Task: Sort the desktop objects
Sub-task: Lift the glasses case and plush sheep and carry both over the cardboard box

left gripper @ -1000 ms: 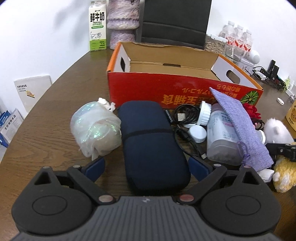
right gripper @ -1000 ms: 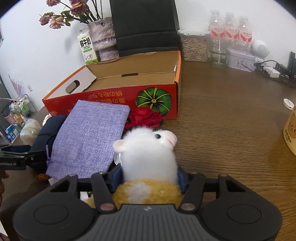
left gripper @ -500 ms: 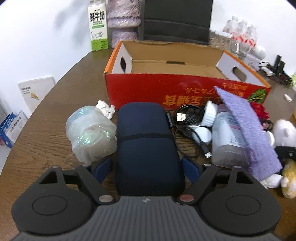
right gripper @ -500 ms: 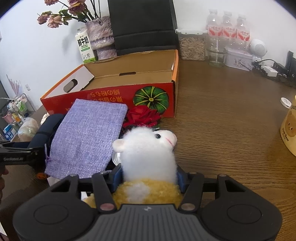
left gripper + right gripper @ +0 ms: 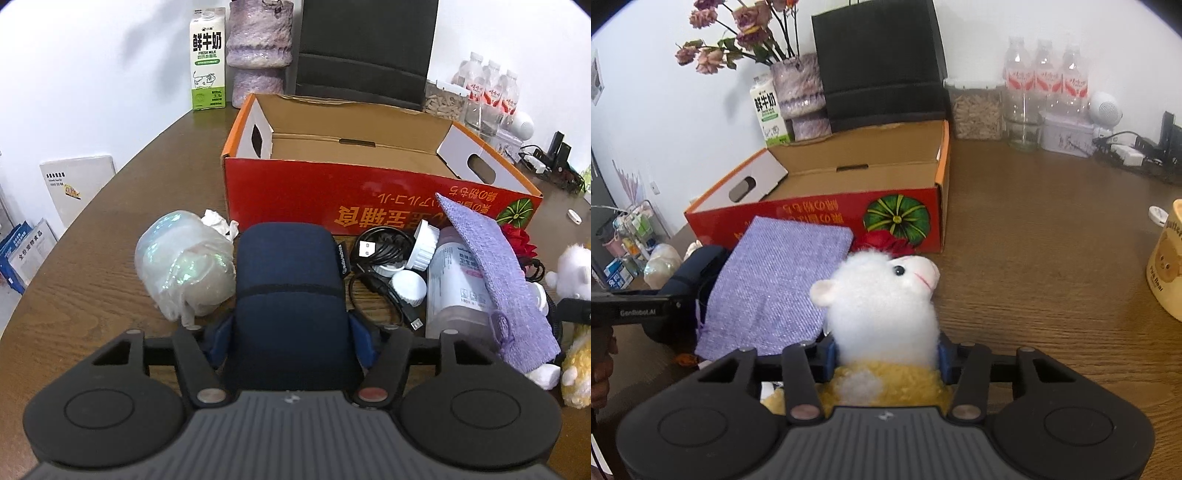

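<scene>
Setting: brown wood-grain worktop by a white wall, open red carton across the middle, milk carton and a black chair behind it.
Left tool: you have it closed onto the near end of the navy pouch, blue pads pressed into both sides.
Right tool: clamped around the plush alpaca where white neck meets yellow body; head sticks out past the fingers, facing the carton.
Left neighbours: iridescent bag touches the pouch's left side; black cable and white caps lie just right, then a bottle under the purple sack.
Doing it well: lift the pouch straight up before moving forward, so it doesn't drag bag or cable. Carry each item over the carton's front wall and release only once inside. The plush is soft, so watch for it slipping.
Change from a second ago: left tool's pads stood apart beside the pouch; now they grip it. The alpaca's head has lifted slightly, and the carton looks nearer.
</scene>
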